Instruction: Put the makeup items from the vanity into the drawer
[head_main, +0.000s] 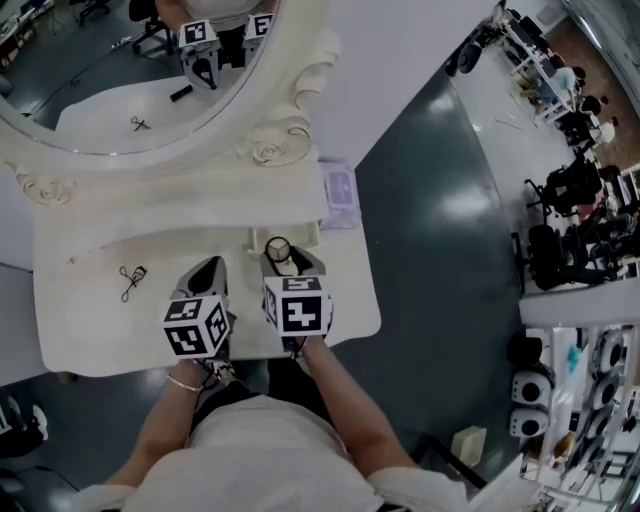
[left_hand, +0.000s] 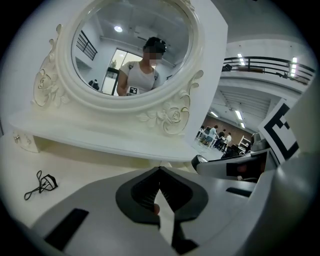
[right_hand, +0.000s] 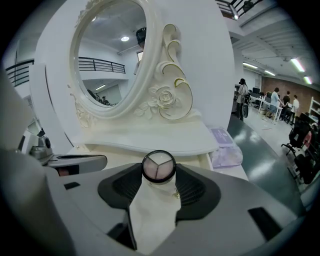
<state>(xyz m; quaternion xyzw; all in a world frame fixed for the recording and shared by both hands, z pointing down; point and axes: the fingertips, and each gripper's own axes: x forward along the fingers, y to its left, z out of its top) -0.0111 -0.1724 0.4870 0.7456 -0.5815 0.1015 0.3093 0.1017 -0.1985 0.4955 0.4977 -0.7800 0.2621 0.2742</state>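
Note:
A round black-rimmed compact (right_hand: 159, 166) with three pink shades sits between the tips of my right gripper (right_hand: 159, 175), which is shut on it. In the head view the compact (head_main: 277, 248) and right gripper (head_main: 281, 256) hang over the back middle of the white vanity top (head_main: 90, 320), just before a small cream drawer box (head_main: 258, 238) under the mirror shelf. My left gripper (head_main: 211, 266) is beside it on the left, its jaws (left_hand: 160, 171) shut with tips touching. A black eyelash curler (head_main: 131, 281) (left_hand: 40, 184) lies on the vanity top further left.
An ornate oval mirror (head_main: 130, 80) on a raised shelf (head_main: 200, 195) closes off the back. A lilac packet (head_main: 339, 190) (right_hand: 225, 147) lies at the shelf's right end. Dark floor (head_main: 440, 250) drops away to the right of the vanity; the person stands at its front edge.

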